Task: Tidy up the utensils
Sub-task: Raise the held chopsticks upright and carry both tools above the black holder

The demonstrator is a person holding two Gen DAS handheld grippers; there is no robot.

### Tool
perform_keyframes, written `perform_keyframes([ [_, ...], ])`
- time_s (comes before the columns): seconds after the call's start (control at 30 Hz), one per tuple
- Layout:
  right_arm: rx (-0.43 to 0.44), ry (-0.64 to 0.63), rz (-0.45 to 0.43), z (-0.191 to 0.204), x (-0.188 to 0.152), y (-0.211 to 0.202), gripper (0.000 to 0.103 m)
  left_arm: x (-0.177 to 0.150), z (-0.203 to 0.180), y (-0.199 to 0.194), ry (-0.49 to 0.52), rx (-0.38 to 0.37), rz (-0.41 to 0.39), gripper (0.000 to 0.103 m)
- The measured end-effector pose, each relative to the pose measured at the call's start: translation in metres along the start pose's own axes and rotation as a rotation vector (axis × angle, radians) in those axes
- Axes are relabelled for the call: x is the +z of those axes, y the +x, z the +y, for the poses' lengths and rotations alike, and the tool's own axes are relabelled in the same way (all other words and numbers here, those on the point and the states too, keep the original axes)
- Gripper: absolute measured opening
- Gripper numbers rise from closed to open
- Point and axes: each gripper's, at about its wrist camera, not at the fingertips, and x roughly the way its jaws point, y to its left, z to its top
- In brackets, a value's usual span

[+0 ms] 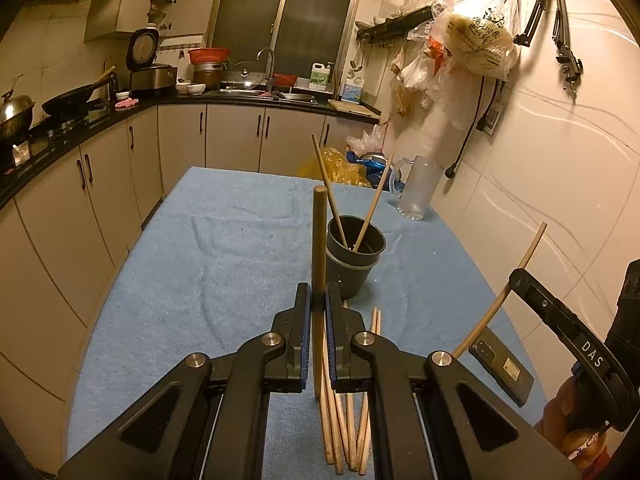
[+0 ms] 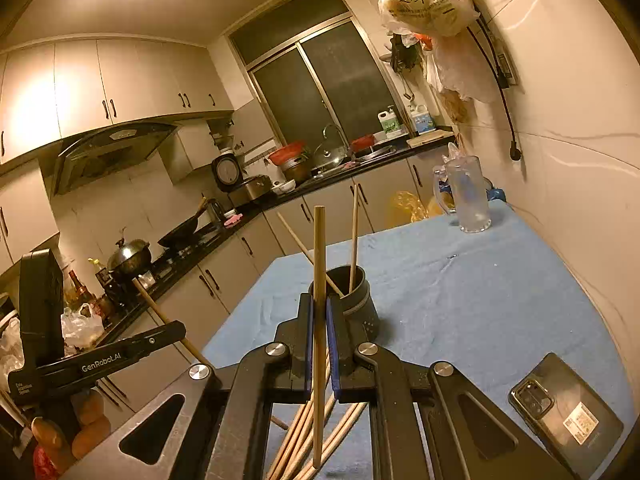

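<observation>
Left wrist view: left tongs pinch an upright chopstick; black cup stands just beyond, centre frame. Right tongs likewise pinch a chopstick, equally near.

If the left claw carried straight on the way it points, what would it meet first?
Probably the black cup, just ahead of the left claw and slightly to its right, though depth is unclear. The chopstick it grips leads.
</observation>
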Motion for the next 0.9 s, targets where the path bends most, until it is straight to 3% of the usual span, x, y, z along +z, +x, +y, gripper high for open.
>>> perform_keyframes([
  [0.9, 0.052, 0.068, -0.053, -0.023, 0.044, 0.009, 0.007, 0.042, -0.016, 0.002, 0.033, -0.032, -0.011, 0.006],
])
